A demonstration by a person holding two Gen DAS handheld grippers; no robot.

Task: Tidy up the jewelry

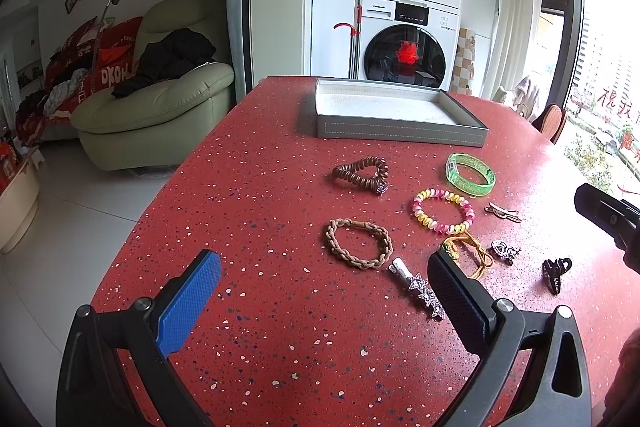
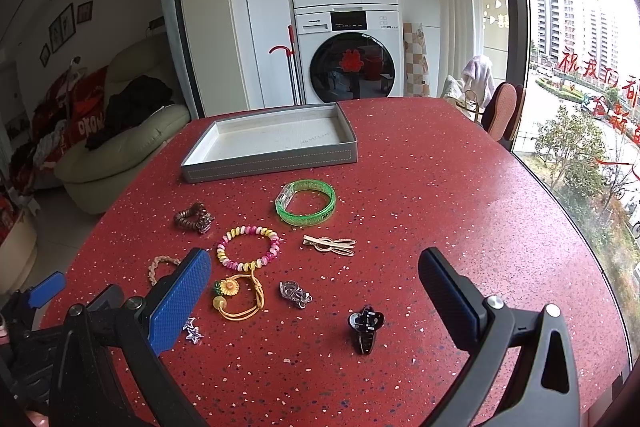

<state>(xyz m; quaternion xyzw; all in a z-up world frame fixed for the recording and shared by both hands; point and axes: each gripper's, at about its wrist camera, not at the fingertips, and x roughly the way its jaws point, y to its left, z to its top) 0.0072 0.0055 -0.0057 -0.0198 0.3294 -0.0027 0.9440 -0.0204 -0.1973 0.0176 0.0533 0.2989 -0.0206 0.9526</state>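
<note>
Nine pieces loose on red table (image 2: pixel 420 187), tray (image 2: pixel 272 157) empty behind them. Both grippers, left gripper (image 1: pixel 324 291) and right gripper (image 2: pixel 316 287), spread wide, holding nothing. Likely pre-grasp. Next: right down onto black claw clip (image 2: pixel 365 331), pinch, carry to tray.

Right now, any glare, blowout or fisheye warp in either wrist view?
Left wrist: window blown out at right; table edge bows, jewelry sharp. Right wrist: window bright but buildings readable, soft sheen on table near it; dark vignette in corners of both.
</note>
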